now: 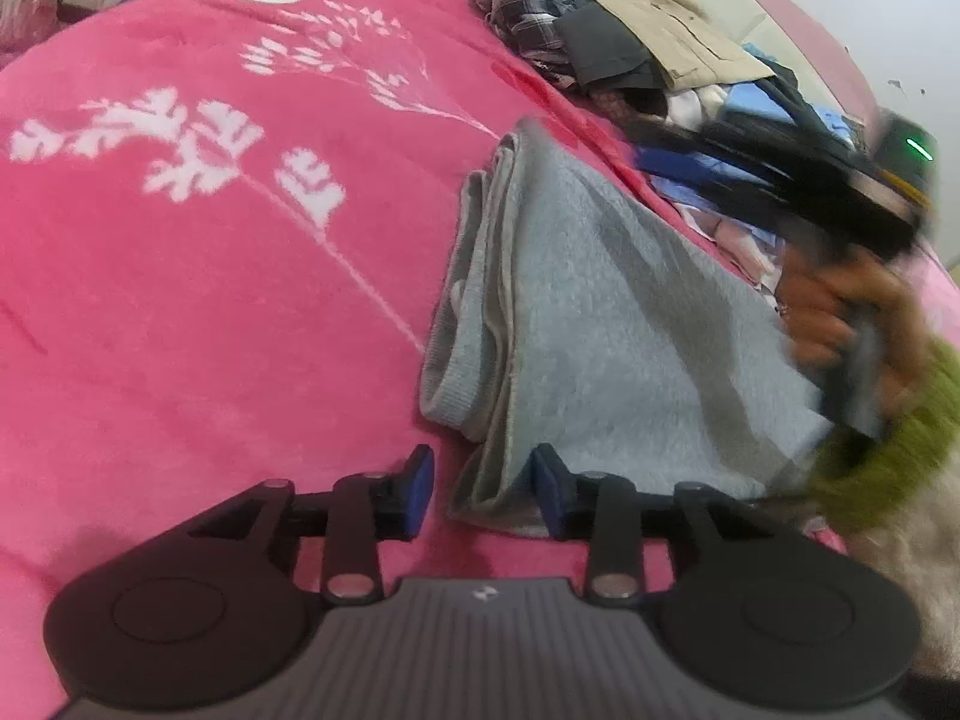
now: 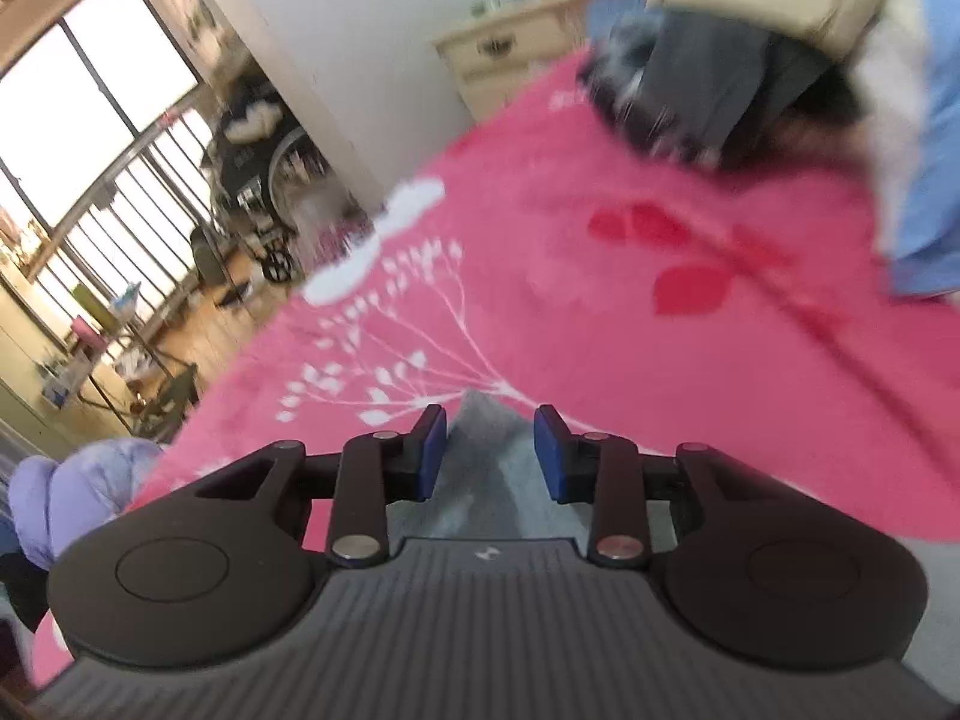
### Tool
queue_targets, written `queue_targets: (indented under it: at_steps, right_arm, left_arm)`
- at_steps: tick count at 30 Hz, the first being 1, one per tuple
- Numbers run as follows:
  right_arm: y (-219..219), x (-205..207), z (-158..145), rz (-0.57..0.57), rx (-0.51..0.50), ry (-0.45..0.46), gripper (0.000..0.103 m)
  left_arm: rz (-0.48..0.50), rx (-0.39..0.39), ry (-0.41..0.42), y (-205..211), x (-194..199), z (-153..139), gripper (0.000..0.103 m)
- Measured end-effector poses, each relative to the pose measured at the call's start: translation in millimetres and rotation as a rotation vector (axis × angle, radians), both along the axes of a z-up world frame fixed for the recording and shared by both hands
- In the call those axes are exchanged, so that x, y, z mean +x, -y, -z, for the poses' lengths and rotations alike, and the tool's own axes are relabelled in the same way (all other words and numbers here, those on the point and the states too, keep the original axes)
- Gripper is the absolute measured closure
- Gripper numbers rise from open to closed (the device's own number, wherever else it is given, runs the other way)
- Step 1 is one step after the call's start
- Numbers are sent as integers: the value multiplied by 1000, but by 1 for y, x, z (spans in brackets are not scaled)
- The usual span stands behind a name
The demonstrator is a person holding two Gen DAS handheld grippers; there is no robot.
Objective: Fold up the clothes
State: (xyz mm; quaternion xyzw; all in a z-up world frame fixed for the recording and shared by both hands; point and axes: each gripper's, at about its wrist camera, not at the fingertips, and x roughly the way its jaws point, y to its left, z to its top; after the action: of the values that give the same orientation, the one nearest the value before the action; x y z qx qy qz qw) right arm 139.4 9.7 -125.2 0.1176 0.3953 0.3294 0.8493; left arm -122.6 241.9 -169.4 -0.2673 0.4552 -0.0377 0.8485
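Across the left of the left wrist view, a pink blanket (image 1: 180, 276) with white plant prints is covering the bed. The left gripper (image 1: 483, 495) is hovering low over it with its blue-padded jaws standing apart; nothing is pinched between them, though the near corner of a grey garment (image 1: 576, 324) is lying in the gap. That garment, a knitted piece folded into layers (its ribbed edge is showing on its left side), is resting flat on the blanket just right of centre. Beyond it, toward the upper right, a heap of clothes (image 1: 630, 42) is lying along the far edge of the bed, with plaid, dark and beige pieces on top. At the far right, a hand (image 1: 840, 312) in a green sleeve (image 1: 888, 456) is gripping the other tool, blurred with motion, over the garment's right edge.

In the right wrist view, a window (image 2: 90, 138) and room clutter are showing at the left. The right gripper (image 2: 490, 453) is sitting with its jaws spread, and a strip of the grey garment is lying between and under them, not clamped. The heap is rising at the upper right.
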Motion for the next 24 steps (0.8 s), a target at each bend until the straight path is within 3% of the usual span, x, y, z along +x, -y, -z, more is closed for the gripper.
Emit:
queue_targets:
  at_steps: [2, 5, 10, 13, 17, 24]
  right_arm:
    - [35, -28, -18, 18, 3, 15, 72]
    - [71, -71, -24, 51, -94, 55, 72]
    - [93, -146, 16, 76, -427, 153, 72]
    - [100, -194, 30, 59, -496, 215, 72]
    - [113, -210, 14, 58, -440, 216, 71]
    - [122, -159, -11, 181, -263, 238, 71]
  left_arm:
    - [5, 21, 22, -2, -5, -9, 65]
    - [-8, 37, 71, -7, -9, -24, 55]
    - [-25, 49, 59, -3, 22, -21, 51]
    - [-32, 86, 18, 3, 47, -9, 50]
    - [-6, 83, 15, 1, 67, -7, 45]
    - [29, -30, -29, -8, 90, 10, 36]
